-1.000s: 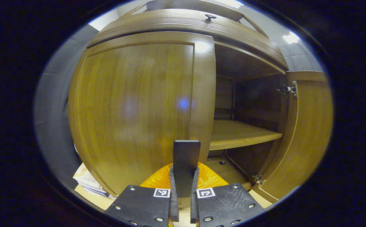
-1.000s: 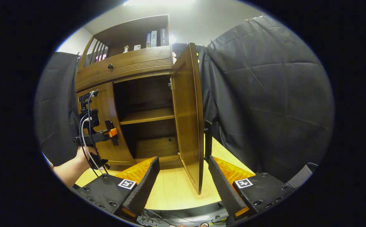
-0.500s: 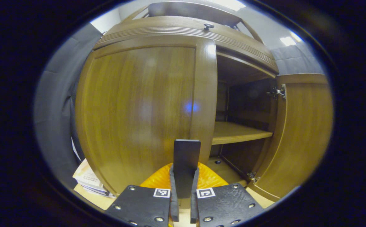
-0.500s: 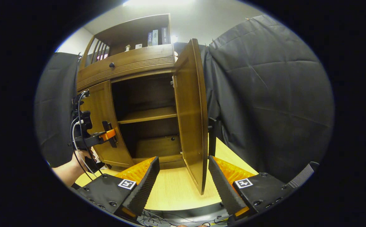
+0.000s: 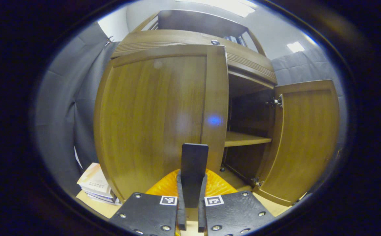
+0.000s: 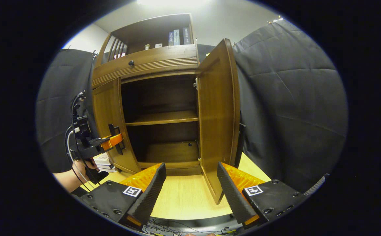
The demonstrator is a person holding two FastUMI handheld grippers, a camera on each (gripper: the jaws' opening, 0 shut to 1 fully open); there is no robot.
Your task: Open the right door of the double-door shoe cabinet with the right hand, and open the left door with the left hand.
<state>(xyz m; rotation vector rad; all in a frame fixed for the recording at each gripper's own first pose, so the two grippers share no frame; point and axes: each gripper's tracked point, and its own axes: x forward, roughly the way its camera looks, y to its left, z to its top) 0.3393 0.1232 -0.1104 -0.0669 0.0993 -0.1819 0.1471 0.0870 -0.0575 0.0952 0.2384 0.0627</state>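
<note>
The shoe cabinet [image 6: 151, 65] stands on a pale wooden floor [image 6: 180, 200], against the booth's dark cloth; its right door [image 6: 218, 118] is swung wide on its hinge [image 5: 277, 102], so that the inner shelf [image 6: 162, 117] is laid bare; the left door [image 5: 157, 111] is seen just off its frame, its free edge standing a little forward of the opening. The left gripper [image 5: 192, 209] is closed on a dark flat handle [image 5: 194, 170] that sits at the free edge of that door, both fingers pressed to its sides. The right gripper [image 6: 190, 183] is spread wide with nothing held, the lower corner of the right door lying between its fingers but untouched.

The doors are judged to be rigid wooden panels, moderately heavy, glossy and therefore slippery on their faces; they are expected to swing stiffly but smoothly about the hinges, with no give in the panel; hold is best taken at the handle near the free edge, far from the hinge, where least force is needed; a pull along the door's arc is judged kinder to the hinges than a straight tug.

A stack of papers [image 5: 93, 185] lies beside the cabinet; books [image 6: 179, 36] are lined on the top shelf; writing on both is too small to be read; square coded markers [image 5: 168, 200] are fixed to the grippers.
</note>
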